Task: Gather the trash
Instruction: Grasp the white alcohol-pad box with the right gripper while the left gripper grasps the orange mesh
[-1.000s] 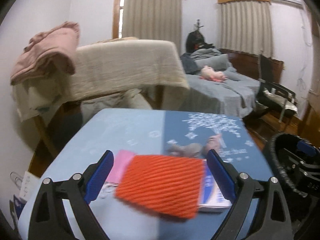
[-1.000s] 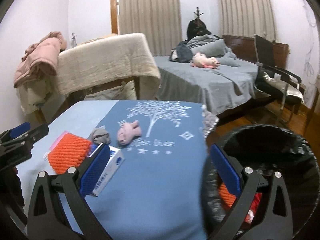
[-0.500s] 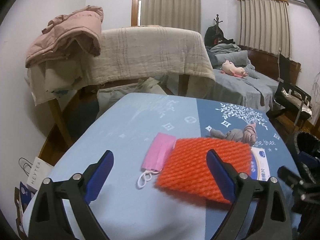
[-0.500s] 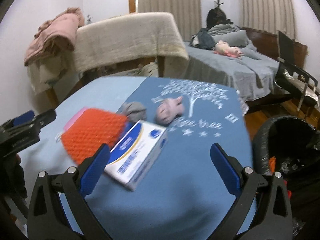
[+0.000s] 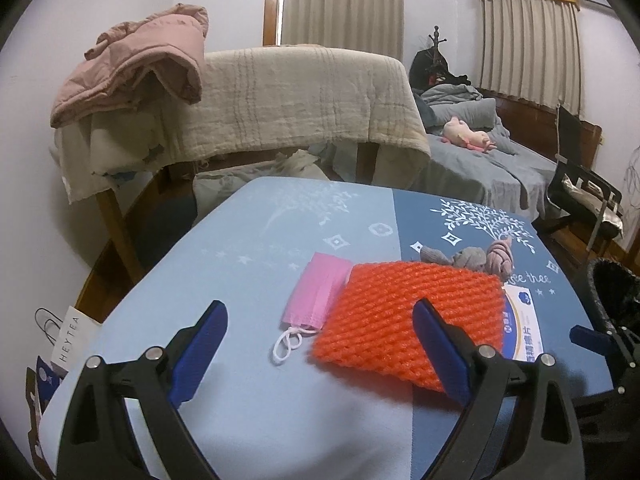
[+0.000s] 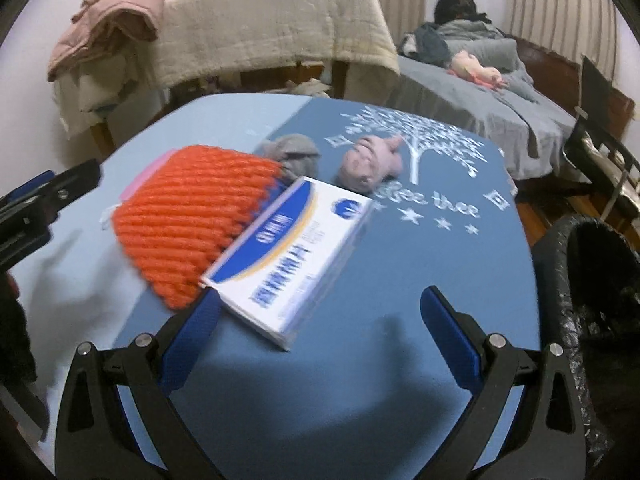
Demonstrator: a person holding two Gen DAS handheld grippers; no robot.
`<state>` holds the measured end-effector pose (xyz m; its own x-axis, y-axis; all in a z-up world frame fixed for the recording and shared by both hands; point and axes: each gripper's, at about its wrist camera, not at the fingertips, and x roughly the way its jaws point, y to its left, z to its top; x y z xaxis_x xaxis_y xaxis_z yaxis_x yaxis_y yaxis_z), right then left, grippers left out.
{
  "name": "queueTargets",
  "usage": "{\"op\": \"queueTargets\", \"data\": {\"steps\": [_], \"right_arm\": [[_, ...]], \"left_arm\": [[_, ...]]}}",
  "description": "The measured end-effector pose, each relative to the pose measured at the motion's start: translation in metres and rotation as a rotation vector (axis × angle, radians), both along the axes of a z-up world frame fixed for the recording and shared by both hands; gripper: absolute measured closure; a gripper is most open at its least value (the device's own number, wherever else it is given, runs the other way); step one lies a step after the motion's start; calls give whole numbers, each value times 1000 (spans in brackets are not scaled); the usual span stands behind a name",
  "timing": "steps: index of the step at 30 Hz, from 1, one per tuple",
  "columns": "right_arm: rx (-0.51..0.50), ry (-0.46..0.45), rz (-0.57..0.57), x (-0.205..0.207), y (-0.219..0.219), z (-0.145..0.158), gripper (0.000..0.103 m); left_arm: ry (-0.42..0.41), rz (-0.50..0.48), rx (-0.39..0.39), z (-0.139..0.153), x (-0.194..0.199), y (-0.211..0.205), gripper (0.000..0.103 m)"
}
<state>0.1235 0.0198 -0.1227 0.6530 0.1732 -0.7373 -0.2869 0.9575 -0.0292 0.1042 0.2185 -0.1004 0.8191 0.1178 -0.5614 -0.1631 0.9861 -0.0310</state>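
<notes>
Orange foam net [image 5: 408,320] overlaps white box [image 6: 292,252]; both tools gape, empty.

Left gripper [image 5: 320,354]: black angular plastic arms, flat blue pads [image 5: 200,354] lining the fingers, round silver screws at the joints. Right gripper [image 6: 320,346]: same build, blue pads, silver screws.
</notes>
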Motion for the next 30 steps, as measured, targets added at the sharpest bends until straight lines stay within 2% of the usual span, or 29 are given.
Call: {"op": "queueTargets", "data": {"steps": [7, 12, 15, 19, 22, 25, 29, 30], "right_arm": [[-26, -3, -130, 6, -41, 0, 6], [30, -55, -65, -2, -27, 11, 6], [14, -48, -40, 2, -10, 10, 6], [20, 0, -55, 16, 2, 4, 6], [-24, -3, -79, 18, 1, 3, 6], [-21, -14, -115, 17, -11, 6, 6], [4, -22, -87, 19, -10, 6, 6], [6, -13, -76, 23, -6, 5, 9]], "left_arm": [[3, -2, -1, -2, 1, -4, 11], [-1, -1, 0, -2, 0, -6, 11], [-7, 7, 4, -1, -1, -4, 11], [-8, 17, -3, -1, -1, -1, 11], [-7, 20, -10, -2, -1, 1, 11], [-11, 17, -22, -3, -1, 0, 11], [-6, 6, -24, -4, -1, -3, 11], [-5, 3, -23, -4, -1, -4, 11]]}}
